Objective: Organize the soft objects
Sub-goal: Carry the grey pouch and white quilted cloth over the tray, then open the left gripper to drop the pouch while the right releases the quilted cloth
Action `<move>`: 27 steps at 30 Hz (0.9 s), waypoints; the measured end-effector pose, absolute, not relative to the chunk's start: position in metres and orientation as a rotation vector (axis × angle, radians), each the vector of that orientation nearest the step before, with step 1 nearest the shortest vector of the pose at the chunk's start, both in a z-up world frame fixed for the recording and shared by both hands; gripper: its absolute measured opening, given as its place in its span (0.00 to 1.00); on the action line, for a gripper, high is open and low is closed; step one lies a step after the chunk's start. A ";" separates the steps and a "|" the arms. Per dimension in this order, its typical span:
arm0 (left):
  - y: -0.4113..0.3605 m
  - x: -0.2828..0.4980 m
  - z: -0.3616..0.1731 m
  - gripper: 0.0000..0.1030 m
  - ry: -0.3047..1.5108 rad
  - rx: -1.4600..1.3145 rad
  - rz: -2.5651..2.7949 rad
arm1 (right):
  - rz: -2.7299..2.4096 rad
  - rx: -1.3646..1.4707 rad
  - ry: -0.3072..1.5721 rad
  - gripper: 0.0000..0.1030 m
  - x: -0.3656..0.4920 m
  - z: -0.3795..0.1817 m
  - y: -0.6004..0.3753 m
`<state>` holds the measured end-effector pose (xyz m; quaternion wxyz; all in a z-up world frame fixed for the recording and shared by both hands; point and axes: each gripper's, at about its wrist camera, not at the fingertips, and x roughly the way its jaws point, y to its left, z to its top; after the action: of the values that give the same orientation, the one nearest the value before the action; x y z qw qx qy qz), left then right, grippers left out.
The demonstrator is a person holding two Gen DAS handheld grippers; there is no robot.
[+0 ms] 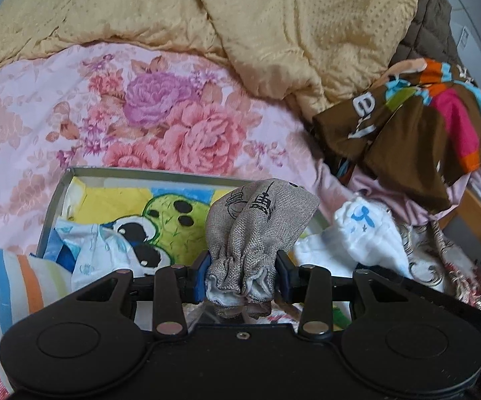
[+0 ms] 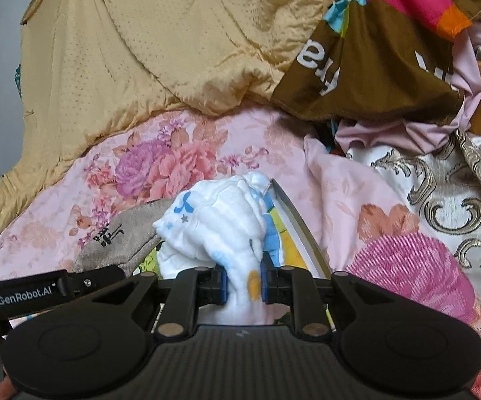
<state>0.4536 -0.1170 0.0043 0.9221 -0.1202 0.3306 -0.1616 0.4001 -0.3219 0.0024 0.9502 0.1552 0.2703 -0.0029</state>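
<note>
Both tongs loaded over the tray (image 1: 57, 196) on the bed.
Left tongs (image 1: 243, 278) clamp a grey linen pouch (image 1: 257, 220); right tongs (image 2: 243, 283) clamp a white cloth (image 2: 220, 230).

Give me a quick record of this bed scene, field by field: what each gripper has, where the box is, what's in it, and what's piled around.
left gripper: shut on grey cloth pouch, held above the box
right gripper: shut on white cloth with blue print
box: open, on the floral bedsheet
box contents: cartoon towel, other small cloths
behind: yellow quilt
to the right: heap with brown multicoloured garment
</note>
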 end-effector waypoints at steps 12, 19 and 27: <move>-0.118 0.456 -0.010 0.42 0.761 -0.238 -0.345 | -0.011 0.318 0.578 0.22 0.403 -0.005 -0.322; -0.117 0.455 -0.012 0.44 0.771 -0.234 -0.339 | -0.021 0.304 0.587 0.29 0.403 -0.006 -0.321; -0.108 0.452 -0.013 0.50 0.781 -0.252 -0.328 | -0.029 0.289 0.599 0.35 0.403 -0.010 -0.322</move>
<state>0.4516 -0.1079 -0.0131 0.9040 -0.1222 0.3777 -0.1585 0.4026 -0.3217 -0.0102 0.9452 0.1418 0.2939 -0.0144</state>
